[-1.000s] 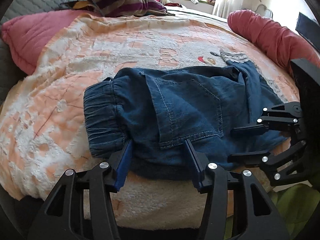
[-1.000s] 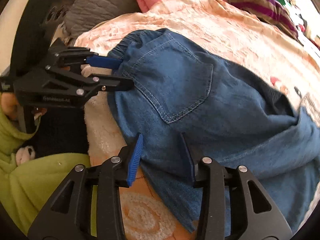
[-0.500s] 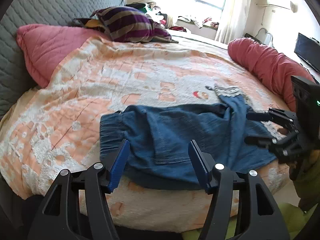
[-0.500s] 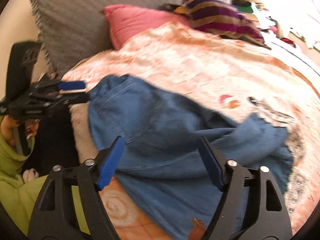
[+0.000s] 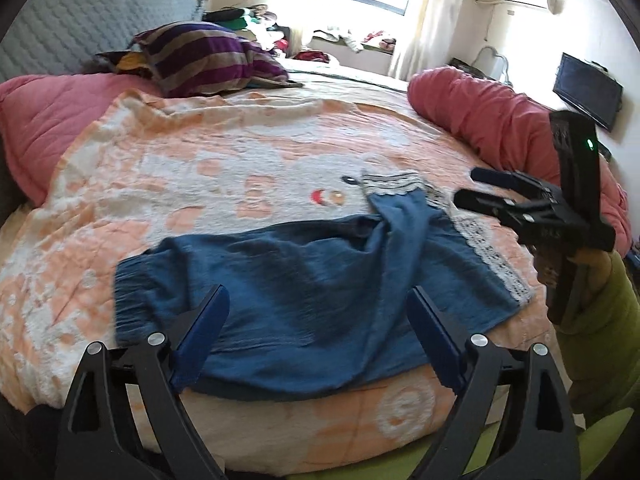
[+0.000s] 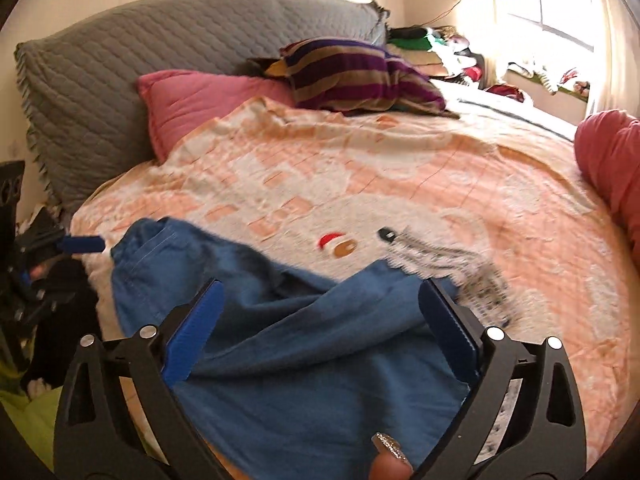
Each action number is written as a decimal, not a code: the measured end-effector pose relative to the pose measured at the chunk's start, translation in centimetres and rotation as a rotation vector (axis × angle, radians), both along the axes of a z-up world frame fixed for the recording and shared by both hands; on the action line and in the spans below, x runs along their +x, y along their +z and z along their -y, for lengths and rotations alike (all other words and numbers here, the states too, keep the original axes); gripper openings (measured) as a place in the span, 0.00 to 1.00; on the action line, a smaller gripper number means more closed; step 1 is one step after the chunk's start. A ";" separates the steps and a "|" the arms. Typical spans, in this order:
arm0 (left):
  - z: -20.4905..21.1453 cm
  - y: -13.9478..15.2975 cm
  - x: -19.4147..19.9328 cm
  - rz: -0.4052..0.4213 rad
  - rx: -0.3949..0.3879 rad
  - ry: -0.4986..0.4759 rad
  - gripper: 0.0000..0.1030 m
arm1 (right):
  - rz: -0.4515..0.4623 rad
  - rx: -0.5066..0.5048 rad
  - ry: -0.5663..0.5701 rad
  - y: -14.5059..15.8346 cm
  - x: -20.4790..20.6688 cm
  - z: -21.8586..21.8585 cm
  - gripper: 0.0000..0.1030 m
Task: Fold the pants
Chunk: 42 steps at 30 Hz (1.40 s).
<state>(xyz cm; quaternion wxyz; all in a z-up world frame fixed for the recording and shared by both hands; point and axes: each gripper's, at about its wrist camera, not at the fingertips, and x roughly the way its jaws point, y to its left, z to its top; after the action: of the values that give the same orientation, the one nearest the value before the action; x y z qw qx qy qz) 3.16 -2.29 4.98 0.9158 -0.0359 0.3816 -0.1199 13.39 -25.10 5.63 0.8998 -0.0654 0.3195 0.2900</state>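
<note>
Pants (image 5: 320,300) at blanket (image 5: 240,152) near edge; both hand-held grippers opening, nothing between jaws

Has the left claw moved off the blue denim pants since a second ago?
Yes. The left claw has backed up and away from the blue denim pants, toward the near edge of the peach patterned blanket; its jaws are opening, pinching nothing.

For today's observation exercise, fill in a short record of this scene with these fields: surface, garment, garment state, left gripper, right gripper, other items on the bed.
surface: bed with an orange and white blanket
garment: blue denim pants with lace trim
garment state: folded over, lying near the bed's front edge
left gripper: jaws opening, nothing gripped
right gripper: jaws opening, nothing gripped
other items on the bed: striped pillow, pink pillow, red bolster
</note>
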 end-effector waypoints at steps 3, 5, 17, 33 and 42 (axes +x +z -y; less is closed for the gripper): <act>1.8 -0.3 0.9 -0.019 0.004 -0.046 0.86 | 0.020 -0.008 -0.021 0.8 1.2 0.6 0.91; 2.9 -0.6 1.6 -0.035 0.003 -0.078 0.86 | 0.035 -0.020 -0.034 1.2 2.2 1.0 0.91; 6.9 -4.6 6.1 -0.160 -0.060 -0.165 0.79 | -0.073 -0.124 -0.045 -0.4 11.2 1.0 0.91; 8.3 -9.2 9.4 -0.261 -0.094 -0.203 0.40 | -0.295 -0.250 0.028 -8.1 20.3 -2.9 0.91; 7.9 -9.4 9.4 -0.255 -0.113 -0.213 0.40 | -0.376 -0.242 0.106 -10.5 20.7 -3.3 0.33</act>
<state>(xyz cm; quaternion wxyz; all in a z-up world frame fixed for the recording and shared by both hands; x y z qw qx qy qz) 12.57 -10.17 -4.39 0.8386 -0.0616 0.4890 -0.2321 34.13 -21.82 -4.89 0.7936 -0.1341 0.5101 0.3034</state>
